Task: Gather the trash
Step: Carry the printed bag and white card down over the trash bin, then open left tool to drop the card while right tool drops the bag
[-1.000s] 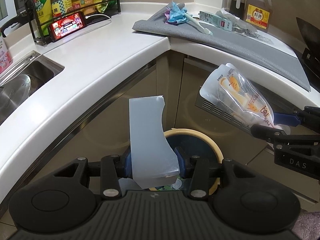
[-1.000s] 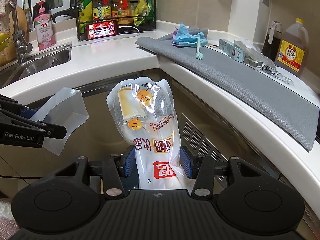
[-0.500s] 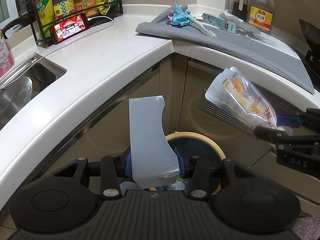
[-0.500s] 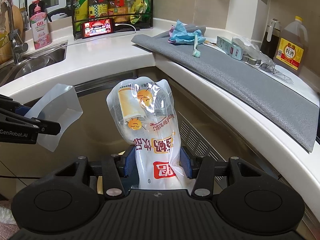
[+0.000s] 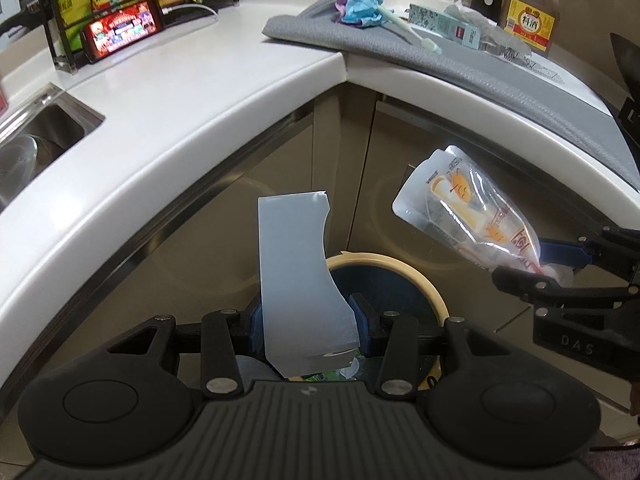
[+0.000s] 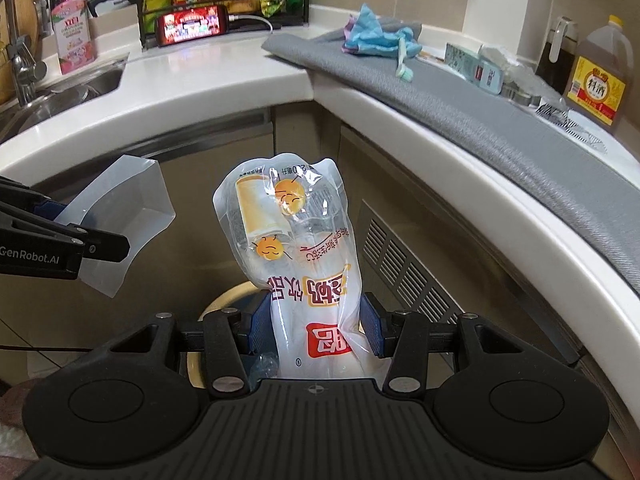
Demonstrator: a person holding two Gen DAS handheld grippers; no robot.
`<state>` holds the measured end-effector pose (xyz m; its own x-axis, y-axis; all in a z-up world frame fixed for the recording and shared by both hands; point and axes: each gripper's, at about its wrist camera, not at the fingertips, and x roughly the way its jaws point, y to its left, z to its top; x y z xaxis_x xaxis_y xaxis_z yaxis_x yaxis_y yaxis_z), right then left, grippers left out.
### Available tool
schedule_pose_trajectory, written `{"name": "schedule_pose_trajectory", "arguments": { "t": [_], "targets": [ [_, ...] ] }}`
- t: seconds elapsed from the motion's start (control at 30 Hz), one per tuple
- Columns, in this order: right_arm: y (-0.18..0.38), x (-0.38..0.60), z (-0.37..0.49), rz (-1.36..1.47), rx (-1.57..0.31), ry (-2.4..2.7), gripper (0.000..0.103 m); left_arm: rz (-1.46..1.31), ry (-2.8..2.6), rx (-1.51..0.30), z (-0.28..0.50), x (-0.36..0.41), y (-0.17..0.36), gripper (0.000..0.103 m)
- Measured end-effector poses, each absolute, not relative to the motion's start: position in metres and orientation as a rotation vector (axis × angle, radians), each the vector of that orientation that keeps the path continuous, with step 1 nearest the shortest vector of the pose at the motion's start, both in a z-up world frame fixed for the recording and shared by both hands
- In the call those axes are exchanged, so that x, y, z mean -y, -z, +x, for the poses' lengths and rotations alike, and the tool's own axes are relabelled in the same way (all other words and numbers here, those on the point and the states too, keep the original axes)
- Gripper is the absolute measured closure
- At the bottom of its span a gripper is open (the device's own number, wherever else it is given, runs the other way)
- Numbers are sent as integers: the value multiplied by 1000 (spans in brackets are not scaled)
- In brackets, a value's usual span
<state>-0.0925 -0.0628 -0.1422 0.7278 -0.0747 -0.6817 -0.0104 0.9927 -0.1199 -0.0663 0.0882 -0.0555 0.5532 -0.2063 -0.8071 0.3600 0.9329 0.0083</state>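
Observation:
My left gripper is shut on a translucent white plastic piece that stands upright between its blue pads. It hangs right over a round trash bin with a cream rim and dark liner. My right gripper is shut on a clear drink pouch printed with yellow faces and red characters. The bin's rim shows just behind and below that pouch. In the left wrist view the pouch and the right gripper sit to the right of the bin. The right wrist view shows the plastic piece at left.
A curved white counter wraps above the bin, with cabinet doors and a vent grille below. On the grey mat lie a blue cloth, a toothbrush, a small box and wrappers. A sink, a phone and bottles stand further back.
Both grippers have sunk lower and closer to the cabinet front with their loads. The counter edge now sits higher in both views and more of the bin shows.

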Motion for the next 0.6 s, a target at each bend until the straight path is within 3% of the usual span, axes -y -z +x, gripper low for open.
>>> {"name": "schedule_pose_trajectory", "arguments": {
  "t": [0.6],
  "targets": [
    [195,74,-31,-98,-934,40,53,189,323,-1095,-5,-60,124,55]
  ]
}}
